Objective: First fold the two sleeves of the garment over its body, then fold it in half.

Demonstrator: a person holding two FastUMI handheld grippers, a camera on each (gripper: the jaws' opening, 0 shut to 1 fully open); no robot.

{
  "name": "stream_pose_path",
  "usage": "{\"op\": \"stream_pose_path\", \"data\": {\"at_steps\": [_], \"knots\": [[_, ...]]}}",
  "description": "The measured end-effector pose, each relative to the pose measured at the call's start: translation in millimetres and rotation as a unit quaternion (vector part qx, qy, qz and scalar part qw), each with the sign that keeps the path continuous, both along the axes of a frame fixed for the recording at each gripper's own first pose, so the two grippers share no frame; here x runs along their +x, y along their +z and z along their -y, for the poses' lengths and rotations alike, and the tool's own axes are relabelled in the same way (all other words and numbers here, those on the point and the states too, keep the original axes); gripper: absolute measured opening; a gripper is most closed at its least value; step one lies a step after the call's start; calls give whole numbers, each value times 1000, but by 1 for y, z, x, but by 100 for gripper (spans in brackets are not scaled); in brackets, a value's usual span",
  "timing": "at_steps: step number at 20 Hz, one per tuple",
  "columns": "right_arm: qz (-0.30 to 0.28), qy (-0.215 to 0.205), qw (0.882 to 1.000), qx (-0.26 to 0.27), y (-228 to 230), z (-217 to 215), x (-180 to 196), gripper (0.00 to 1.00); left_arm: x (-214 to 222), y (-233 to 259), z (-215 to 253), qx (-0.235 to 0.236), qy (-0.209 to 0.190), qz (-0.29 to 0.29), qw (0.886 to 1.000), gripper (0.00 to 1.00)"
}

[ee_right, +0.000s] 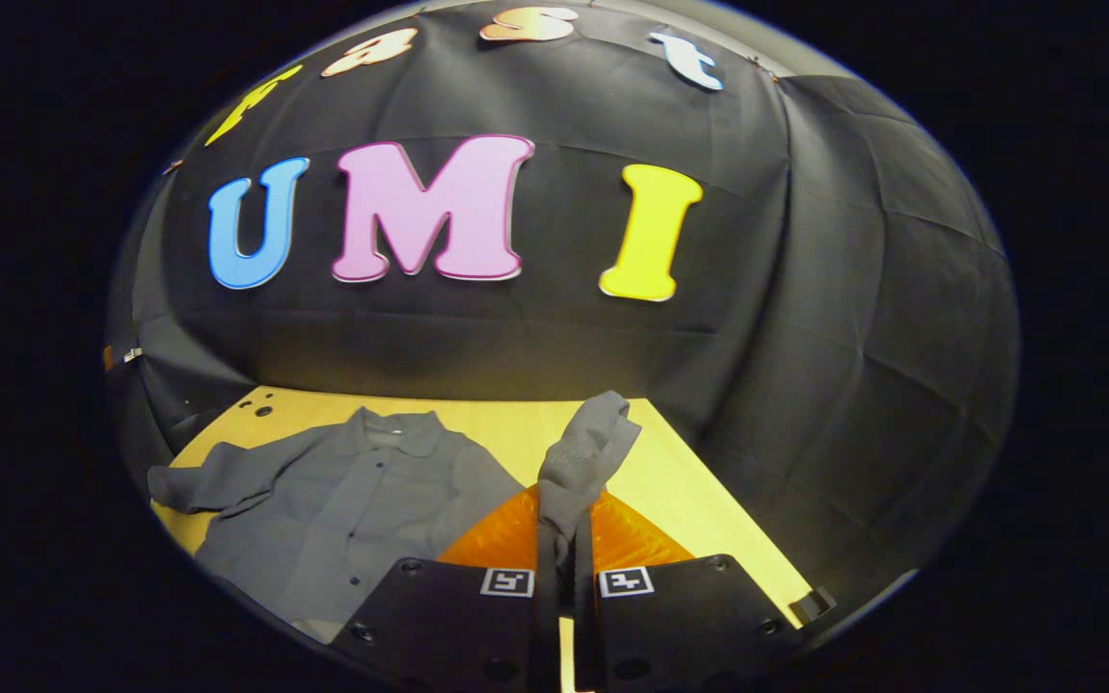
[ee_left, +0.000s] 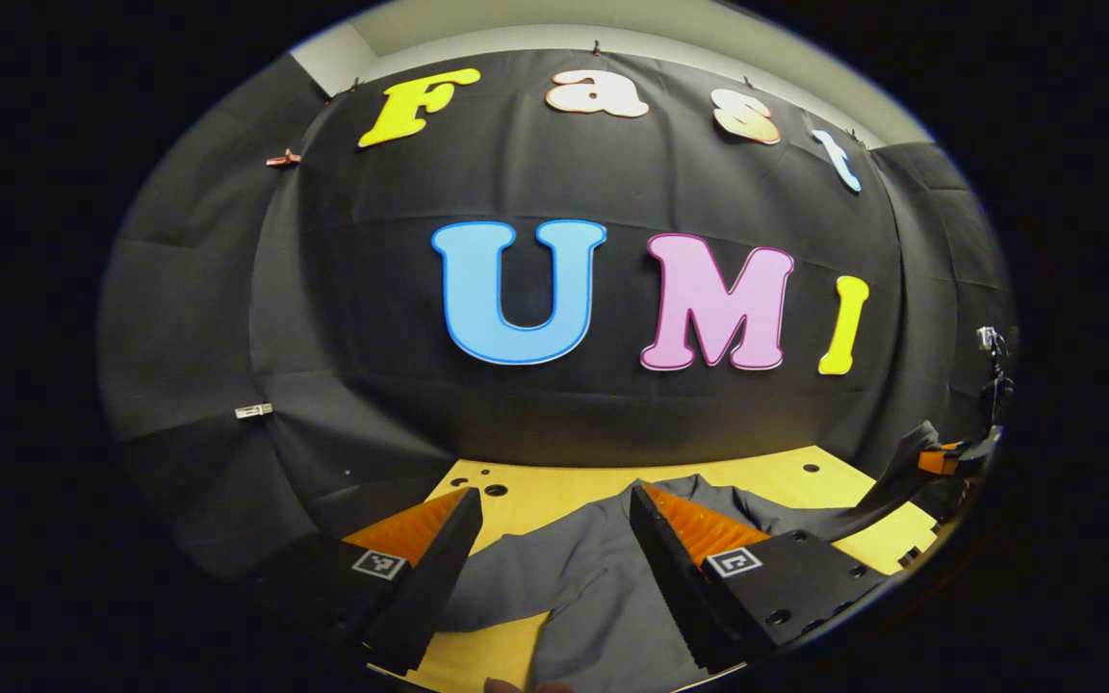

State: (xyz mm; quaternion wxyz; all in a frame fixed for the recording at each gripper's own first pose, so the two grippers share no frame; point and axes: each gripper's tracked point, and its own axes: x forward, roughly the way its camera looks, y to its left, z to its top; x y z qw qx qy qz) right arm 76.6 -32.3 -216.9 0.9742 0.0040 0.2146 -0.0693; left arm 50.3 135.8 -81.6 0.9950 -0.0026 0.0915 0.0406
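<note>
Left gripper view: left tongs [ee_left: 554,515] apart, hovering over the grey collared cloth shirt [ee_left: 564,587] on the yellow wooden desk [ee_left: 554,486]. Right gripper view: right tongs [ee_right: 564,520] clamped on the shirt's raised sleeve [ee_right: 585,457]. Risk: thin cuff slipping free mid-fold.

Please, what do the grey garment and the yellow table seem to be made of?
The garment looks like thin woven cloth with a matte finish: it creases softly, and the sleeve pinched between the right gripper fingers bends limply. The table looks like smooth painted or laminated board, possibly wood: flat, evenly yellow, with drilled round holes.
</note>
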Motion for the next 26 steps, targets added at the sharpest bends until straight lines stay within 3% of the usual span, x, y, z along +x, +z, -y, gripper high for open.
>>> {"op": "stream_pose_path", "data": {"at_steps": [13, 18, 26], "knots": [[-9, 101, 994, 26, -15, -177, 63, 10, -16, -81, -129, 18, 57, -48, 997, 97], [-46, 137, 989, 22, -50, -227, 72, 10, -17, -137, -160, 19, 65, -93, 993, 98], [-114, 174, 978, 9, -111, -284, 79, 10, -19, -226, -215, 13, 116, -172, 978, 98]]}}
